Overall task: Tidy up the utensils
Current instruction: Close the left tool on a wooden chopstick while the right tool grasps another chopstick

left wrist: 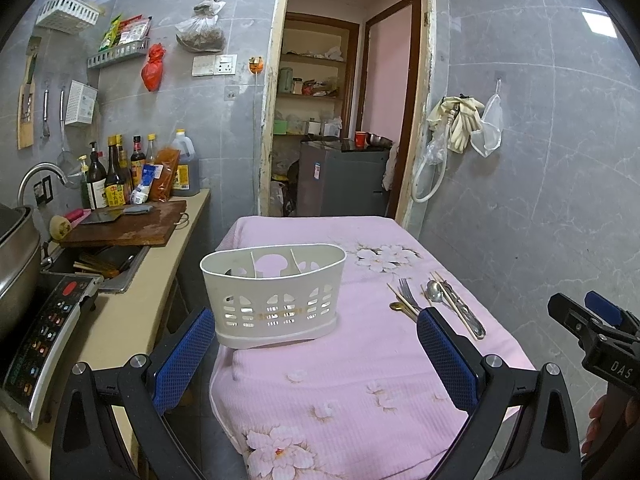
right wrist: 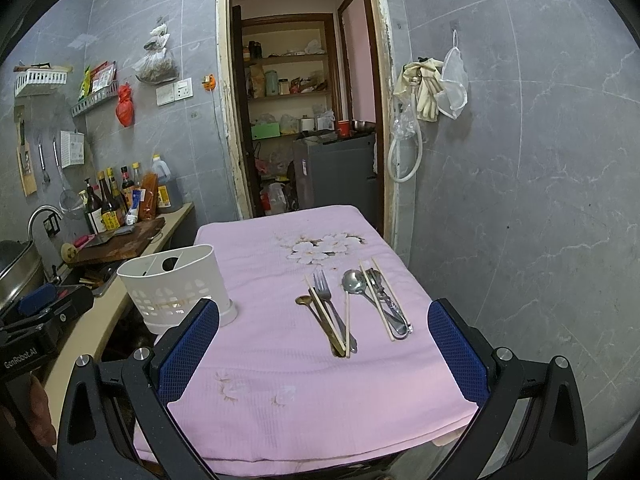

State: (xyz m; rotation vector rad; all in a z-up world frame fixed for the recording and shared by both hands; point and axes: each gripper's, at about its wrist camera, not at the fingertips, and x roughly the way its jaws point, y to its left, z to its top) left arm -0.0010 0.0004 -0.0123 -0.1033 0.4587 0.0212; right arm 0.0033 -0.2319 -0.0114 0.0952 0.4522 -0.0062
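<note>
Both claws (left wrist: 316,344) (right wrist: 324,344) wide apart, empty

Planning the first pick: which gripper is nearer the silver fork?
Right. The right gripper faces the fork directly; the left gripper sits before the caddy, fork off to its right.

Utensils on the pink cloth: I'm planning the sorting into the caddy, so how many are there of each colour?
Pale chopsticks: 4
Silver, namely a fork, a large spoon and an unclear piece: 3
Gold spoon: 1
Total: 8
</note>
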